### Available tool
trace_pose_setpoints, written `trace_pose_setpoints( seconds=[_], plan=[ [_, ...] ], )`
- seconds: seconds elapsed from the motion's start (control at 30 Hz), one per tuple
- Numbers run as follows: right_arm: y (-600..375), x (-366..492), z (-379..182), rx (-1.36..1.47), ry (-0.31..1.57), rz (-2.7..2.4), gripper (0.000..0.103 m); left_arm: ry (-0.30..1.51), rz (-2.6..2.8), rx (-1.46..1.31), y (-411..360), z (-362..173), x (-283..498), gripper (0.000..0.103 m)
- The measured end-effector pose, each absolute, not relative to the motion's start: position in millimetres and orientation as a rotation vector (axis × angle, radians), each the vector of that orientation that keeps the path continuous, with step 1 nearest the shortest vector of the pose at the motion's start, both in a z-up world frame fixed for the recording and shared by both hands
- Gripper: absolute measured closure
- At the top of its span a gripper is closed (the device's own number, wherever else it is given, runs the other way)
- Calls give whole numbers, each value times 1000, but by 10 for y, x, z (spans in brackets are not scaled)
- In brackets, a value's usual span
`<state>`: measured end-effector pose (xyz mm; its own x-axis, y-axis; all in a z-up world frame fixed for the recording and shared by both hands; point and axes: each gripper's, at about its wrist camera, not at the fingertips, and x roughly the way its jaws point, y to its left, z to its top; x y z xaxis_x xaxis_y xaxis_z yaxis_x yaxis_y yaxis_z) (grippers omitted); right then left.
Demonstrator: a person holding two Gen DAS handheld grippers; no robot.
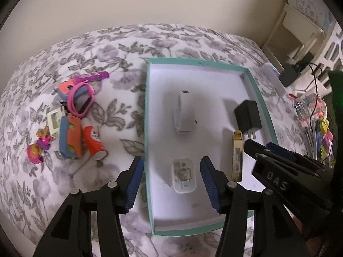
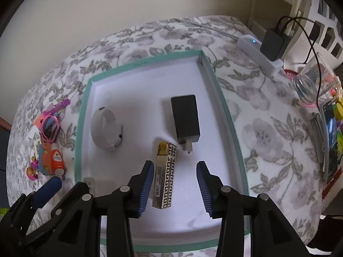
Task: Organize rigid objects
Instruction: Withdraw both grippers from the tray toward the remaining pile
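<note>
My left tongs (image 1: 171,167) hang released over the tray (image 1: 150,203), straddling its left wall, above the white charger (image 1: 183,176). My right tongs (image 2: 175,172) are released too, beside the gold lighter (image 2: 165,174). The black plug (image 2: 186,121) and white band (image 2: 106,129) lie farther in. On the floral worktop (image 2: 268,132), the toys (image 1: 70,117) overlap, so I can't separate them.
</note>
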<state>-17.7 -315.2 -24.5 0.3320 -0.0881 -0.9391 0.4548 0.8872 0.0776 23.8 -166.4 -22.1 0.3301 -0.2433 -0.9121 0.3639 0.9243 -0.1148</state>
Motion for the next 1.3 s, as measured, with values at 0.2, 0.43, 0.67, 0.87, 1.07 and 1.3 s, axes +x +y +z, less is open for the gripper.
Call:
trace_pose_setpoints(
  seconds=[0.2,0.43,0.67,0.87,1.07,1.3],
  plan=[
    [-3106,-179,-106,339,1143,-353,37,1144,-343,79,-1506,-151,328,40],
    [-3043,-173,-2,322,1109,-339,21,1127,-253,25,-1256,-98,444,24],
    [-2964,-150,-20,283,1110,-327,5,1130,-154,-9,-1033,-113,534,16],
    [-2856,-101,-123,265,1137,-295,0,1181,-47,-11,-841,-243,611,16],
    [-2669,-25,-250,251,1182,-235,0,1229,17,-48,-657,-333,646,16],
    [-2448,59,-313,260,1197,-153,0,1259,54,-132,-436,-366,690,16]
  ],
)
